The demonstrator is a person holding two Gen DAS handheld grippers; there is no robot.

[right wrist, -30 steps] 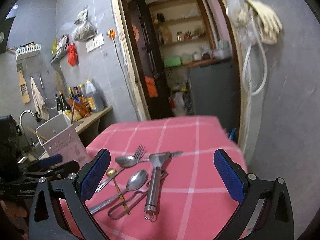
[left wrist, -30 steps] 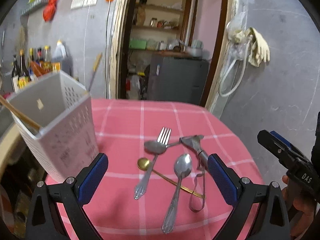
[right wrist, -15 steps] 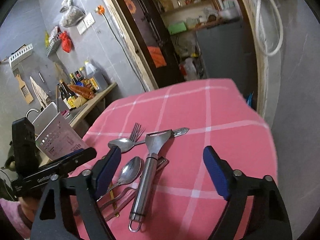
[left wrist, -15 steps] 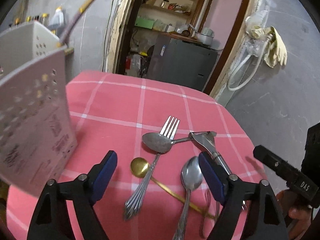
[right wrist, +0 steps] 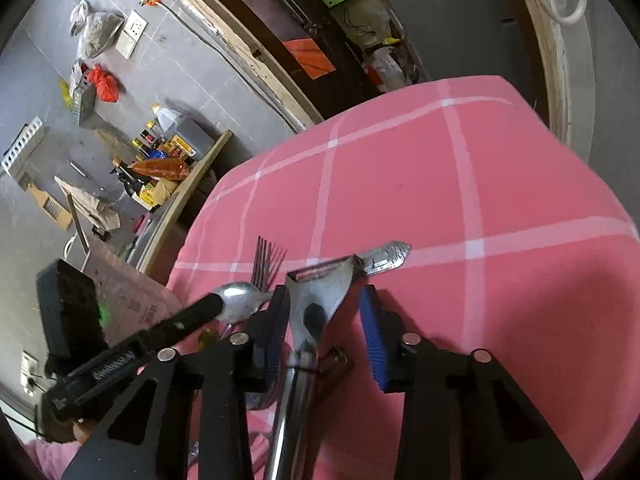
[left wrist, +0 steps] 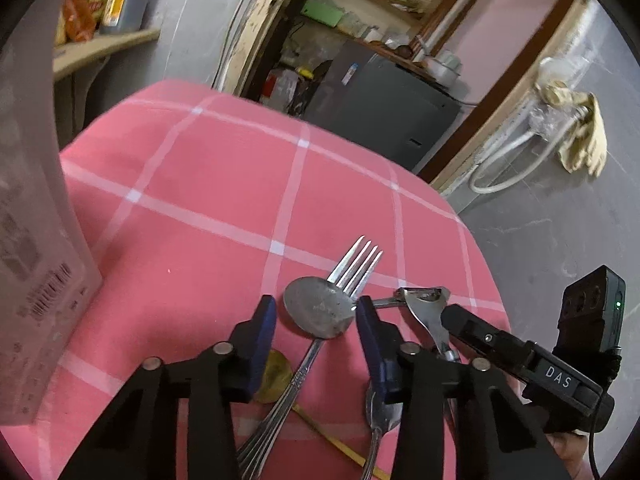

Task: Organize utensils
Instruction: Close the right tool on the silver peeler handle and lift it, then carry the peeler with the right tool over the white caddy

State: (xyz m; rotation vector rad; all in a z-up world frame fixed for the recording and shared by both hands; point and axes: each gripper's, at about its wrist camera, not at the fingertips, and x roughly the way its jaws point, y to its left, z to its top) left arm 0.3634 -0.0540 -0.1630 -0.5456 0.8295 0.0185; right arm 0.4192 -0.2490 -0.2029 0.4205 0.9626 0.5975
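Several utensils lie in a heap on the pink checked tablecloth. In the left wrist view my left gripper is open, its blue pads either side of a steel spoon bowl that lies over a fork. A gold spoon and another steel spoon lie below. In the right wrist view my right gripper is open, straddling the steel peeler, pads not touching it. The white utensil holder stands at the left.
The table's far edge drops toward a doorway with shelves and a grey cabinet. A counter with bottles lies left of the table. The right half of the cloth holds nothing.
Both grippers have dropped toward the utensil heap and narrowed their openings. The left now brackets the spoon and fork, the right brackets the peeler head.
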